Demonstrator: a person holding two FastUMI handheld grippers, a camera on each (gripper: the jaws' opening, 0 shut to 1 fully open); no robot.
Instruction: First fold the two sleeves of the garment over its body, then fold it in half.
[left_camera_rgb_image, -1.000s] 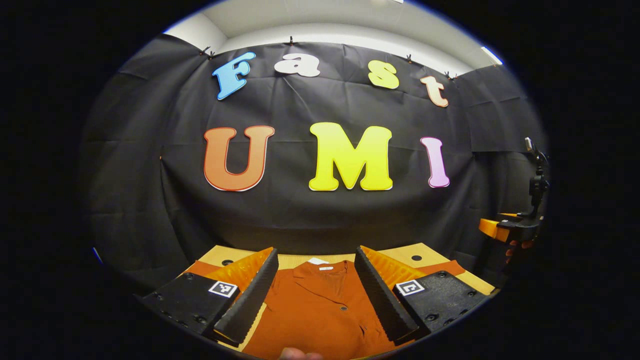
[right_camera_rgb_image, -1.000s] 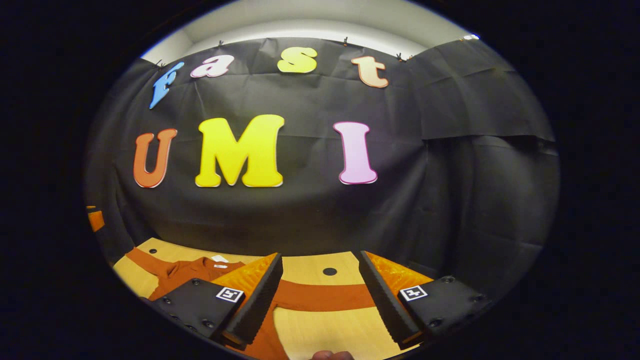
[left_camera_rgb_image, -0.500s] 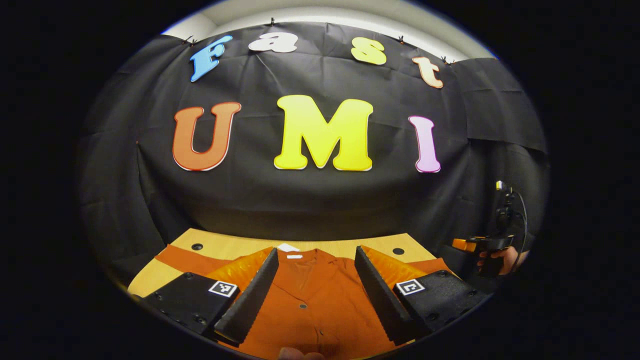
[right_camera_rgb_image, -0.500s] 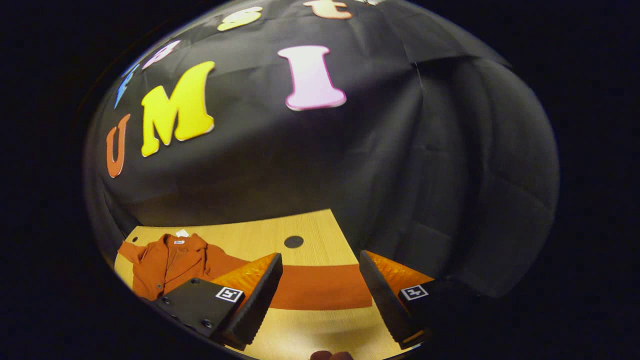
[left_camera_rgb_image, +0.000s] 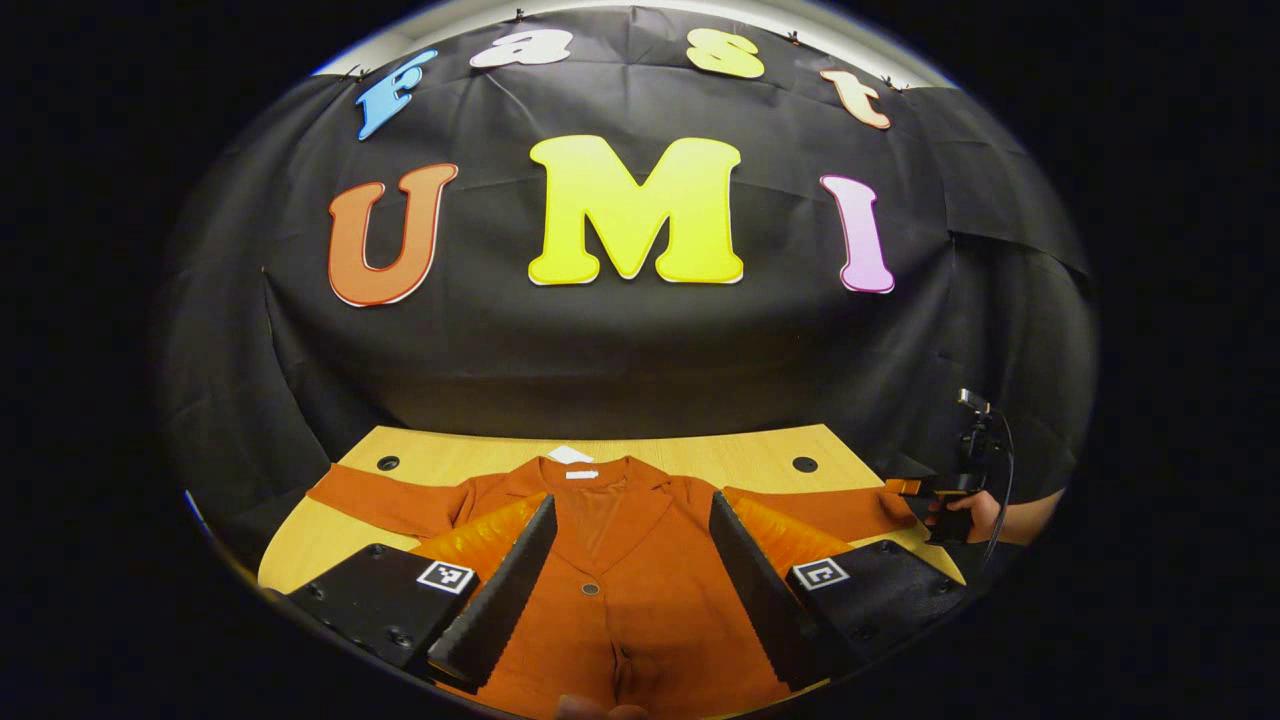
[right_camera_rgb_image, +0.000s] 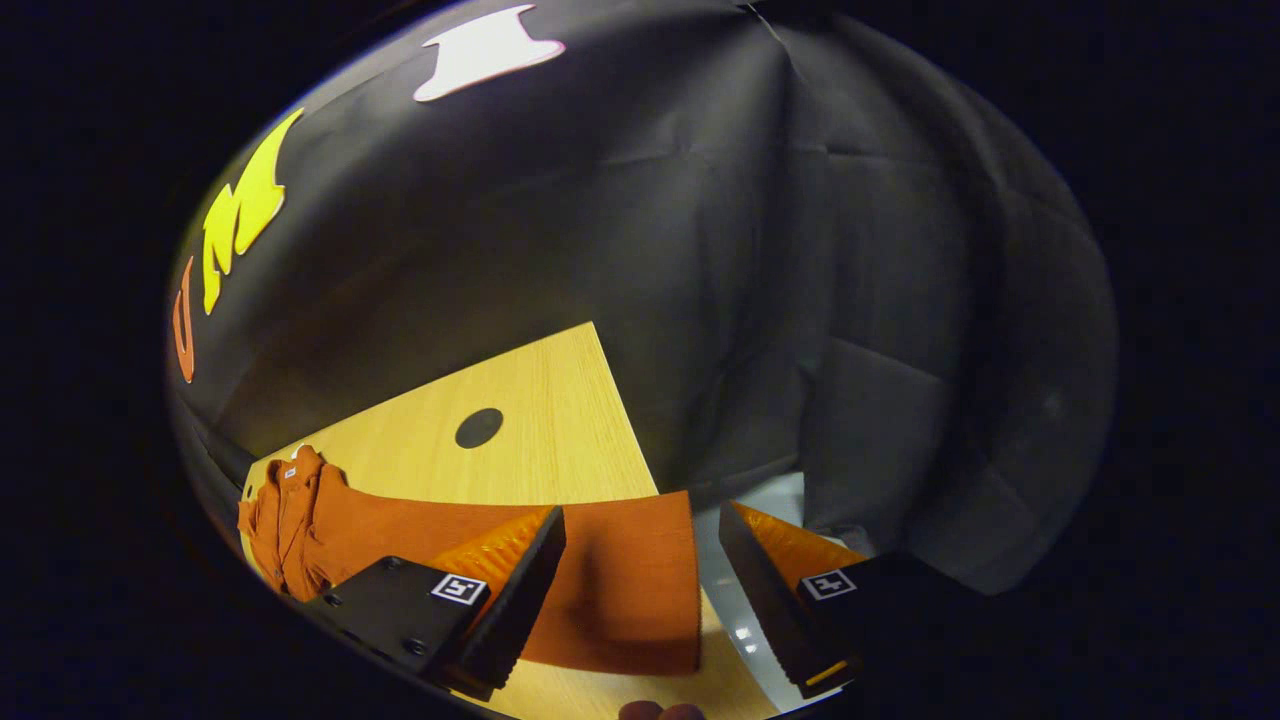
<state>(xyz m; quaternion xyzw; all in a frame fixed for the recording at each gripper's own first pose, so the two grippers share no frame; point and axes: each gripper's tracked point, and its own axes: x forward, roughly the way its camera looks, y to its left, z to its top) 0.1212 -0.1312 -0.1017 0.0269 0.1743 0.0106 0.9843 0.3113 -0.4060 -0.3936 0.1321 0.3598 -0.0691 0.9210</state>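
Garment: a rust-orange button-front shirt (left_camera_rgb_image: 610, 590) lies flat on the wooden surface (left_camera_rgb_image: 700, 450), collar at the far side, front facing up, and there's a white tag at the neck.
Left sleeve: stretched straight out to the left (left_camera_rgb_image: 385, 500) across the wood, not folded over the body.
Right sleeve: stretched out to the right (left_camera_rgb_image: 820, 510), its cuff reaching the right edge of the surface; in the right gripper view the cuff end (right_camera_rgb_image: 620, 590) lies flat near the corner of the surface.
Left tongs: hovering over the chest of the shirt (left_camera_rgb_image: 625, 575), fingers spread wide apart, nothing between them but the button placket below; whether they touch the cloth, I cannot tell.
Right tongs: right over the cuff (right_camera_rgb_image: 640, 590), fingers wide apart, one finger (right_camera_rgb_image: 520, 590) over the sleeve cloth, the other (right_camera_rgb_image: 765, 590) out past the edge of the surface; no grip on the fabric.
Right tongs from afar: in the left gripper view they show at the far right (left_camera_rgb_image: 925, 492), held by a hand (left_camera_rgb_image: 975, 515), just at the end of the right sleeve.
Surface: light wood (right_camera_rgb_image: 540, 400), with a dark round hole (right_camera_rgb_image: 479, 427) near its far right corner and another (left_camera_rgb_image: 388, 463) at the far left.
Floor: a pale patch (right_camera_rgb_image: 740, 610) shows beyond the surface's right edge.
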